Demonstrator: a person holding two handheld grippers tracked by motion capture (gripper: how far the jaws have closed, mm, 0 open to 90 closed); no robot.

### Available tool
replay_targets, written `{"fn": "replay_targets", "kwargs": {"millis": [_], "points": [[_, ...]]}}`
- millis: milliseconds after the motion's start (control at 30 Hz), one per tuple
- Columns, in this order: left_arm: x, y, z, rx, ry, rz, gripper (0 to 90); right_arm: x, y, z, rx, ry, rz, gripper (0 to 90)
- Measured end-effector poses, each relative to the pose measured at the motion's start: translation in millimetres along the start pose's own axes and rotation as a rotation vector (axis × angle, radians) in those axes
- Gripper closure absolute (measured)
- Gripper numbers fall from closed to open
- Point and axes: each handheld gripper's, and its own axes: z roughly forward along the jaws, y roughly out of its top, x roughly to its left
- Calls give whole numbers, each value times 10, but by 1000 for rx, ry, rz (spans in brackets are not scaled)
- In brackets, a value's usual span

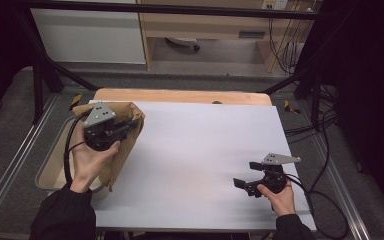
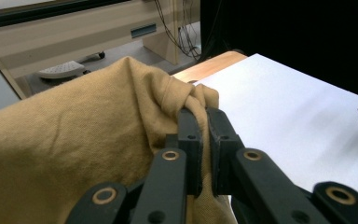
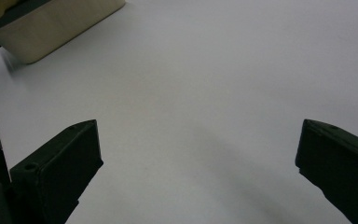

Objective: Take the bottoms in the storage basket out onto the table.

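One cloth (image 1: 125,125), two grippers, one table (image 1: 200,150) and one tray (image 1: 55,165) were in the scene. The cloth was mustard-tan, soft and creased, bunched into a gathered fold, and sat at the left of the high view, draped from the table's left edge over the tray. The left gripper (image 2: 199,116) had its jaws pressed together, pinching that fold. The right gripper (image 1: 244,176), at the lower right, hovered over bare table with jaws spread, holding nothing.
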Motion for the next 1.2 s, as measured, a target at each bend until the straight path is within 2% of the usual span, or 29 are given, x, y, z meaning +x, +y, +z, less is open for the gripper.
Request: {"fn": "replay_targets", "kwargs": {"millis": [367,1200], "points": [[-97,24,116,2,-30,4,850,0,0,0,0,0,0,7],[-225,38,405,43,-56,11,850,-2,1,-3,-2,1,0,7]]}}
